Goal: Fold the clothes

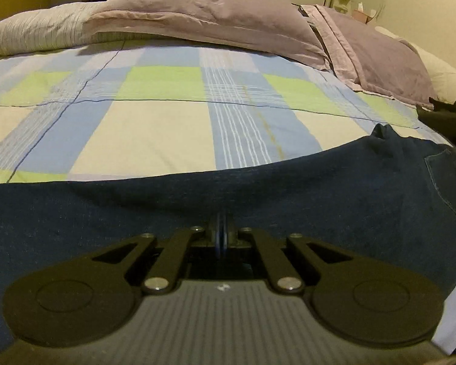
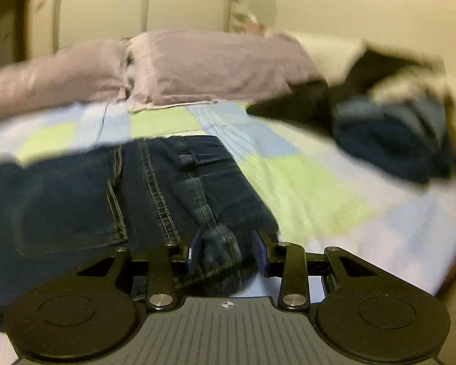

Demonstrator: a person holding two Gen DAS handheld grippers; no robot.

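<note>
Dark blue jeans (image 1: 258, 188) lie spread across the near part of the checked bed cover (image 1: 167, 121). My left gripper (image 1: 222, 228) rests low over the denim, its fingers pressed together with nothing visible between them. In the right wrist view the jeans (image 2: 167, 188) show their seams, pocket and waistband. My right gripper (image 2: 227, 251) is shut on a thick bunched fold of that waistband end, with a blue pad (image 2: 194, 252) on either side of the denim. This view is blurred by motion.
Lilac pillows (image 1: 197, 15) line the head of the bed, also visible as pillows (image 2: 212, 67) in the right view. A heap of dark clothes (image 2: 395, 140) sits on the right of the bed cover (image 2: 304, 182); its edge (image 1: 453, 115) shows at the far right.
</note>
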